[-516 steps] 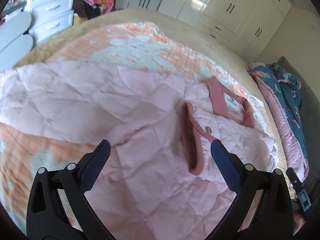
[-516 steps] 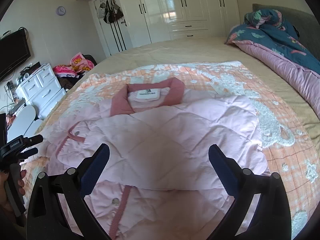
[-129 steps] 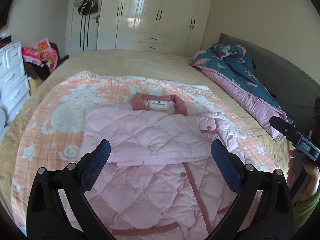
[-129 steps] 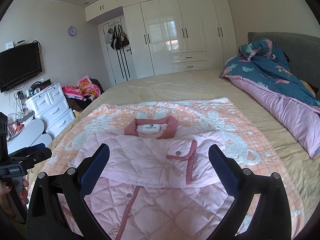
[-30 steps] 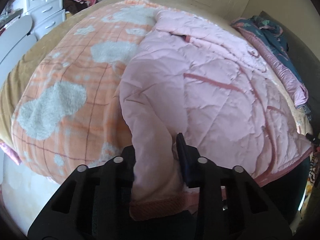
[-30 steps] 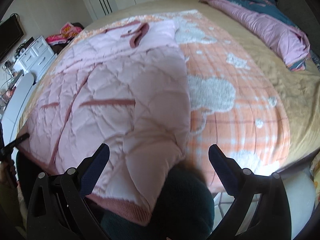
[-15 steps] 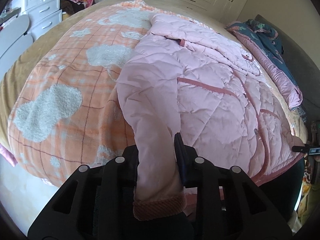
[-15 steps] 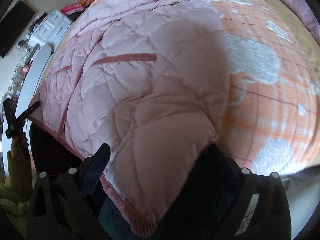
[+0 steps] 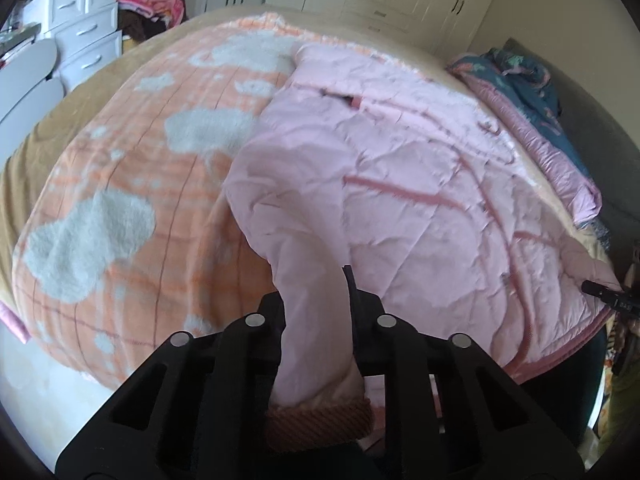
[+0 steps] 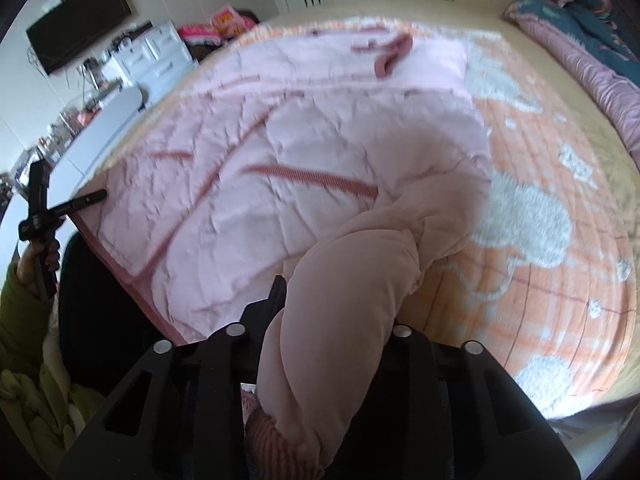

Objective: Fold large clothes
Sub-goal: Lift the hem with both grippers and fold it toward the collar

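The pale pink quilted jacket [image 9: 400, 184] lies spread on the bed's orange-and-white plaid blanket [image 9: 120, 184]. The left claw [image 9: 316, 308] is clamped narrow on one ribbed-cuffed sleeve [image 9: 312, 320] at the blanket's near edge — the right claw [image 10: 332, 312] is closing, pads pressing the other sleeve [image 10: 340, 320].
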`<state>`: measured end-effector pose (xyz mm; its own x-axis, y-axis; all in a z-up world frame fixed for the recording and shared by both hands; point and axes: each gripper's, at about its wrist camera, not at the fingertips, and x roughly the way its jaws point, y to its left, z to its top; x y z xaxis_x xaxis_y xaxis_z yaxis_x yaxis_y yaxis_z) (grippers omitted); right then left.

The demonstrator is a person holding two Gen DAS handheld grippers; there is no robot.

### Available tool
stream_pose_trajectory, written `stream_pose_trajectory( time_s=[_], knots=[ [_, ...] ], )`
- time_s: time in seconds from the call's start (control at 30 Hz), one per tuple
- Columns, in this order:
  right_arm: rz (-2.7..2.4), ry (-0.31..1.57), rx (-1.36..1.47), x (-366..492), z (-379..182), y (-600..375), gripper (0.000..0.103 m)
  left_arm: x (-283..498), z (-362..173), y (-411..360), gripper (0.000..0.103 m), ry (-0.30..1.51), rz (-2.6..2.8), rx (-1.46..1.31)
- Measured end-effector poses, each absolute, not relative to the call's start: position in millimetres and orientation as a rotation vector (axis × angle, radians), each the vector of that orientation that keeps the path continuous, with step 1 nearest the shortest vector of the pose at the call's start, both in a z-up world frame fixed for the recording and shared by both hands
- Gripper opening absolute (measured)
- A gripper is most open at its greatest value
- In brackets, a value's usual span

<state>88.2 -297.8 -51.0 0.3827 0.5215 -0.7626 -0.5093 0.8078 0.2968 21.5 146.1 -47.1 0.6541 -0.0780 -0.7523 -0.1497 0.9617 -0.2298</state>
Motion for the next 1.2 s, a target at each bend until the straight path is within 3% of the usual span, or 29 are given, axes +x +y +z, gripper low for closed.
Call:
stream_pose_trajectory(
  time_s=[0.57, 1.2],
  knots=[
    [0.674, 0.654, 0.256, 121.6, 42.2, -317.4, 0.022, 67.7, 42.5, 143.3, 0.011, 0.651, -0.003, -0.290],
    [0.586, 0.607, 0.358, 179.8, 71.2, -324.7, 0.022, 124.1, 93.3, 141.5, 0.011, 0.559, 0.007, -0.319]
  ],
)
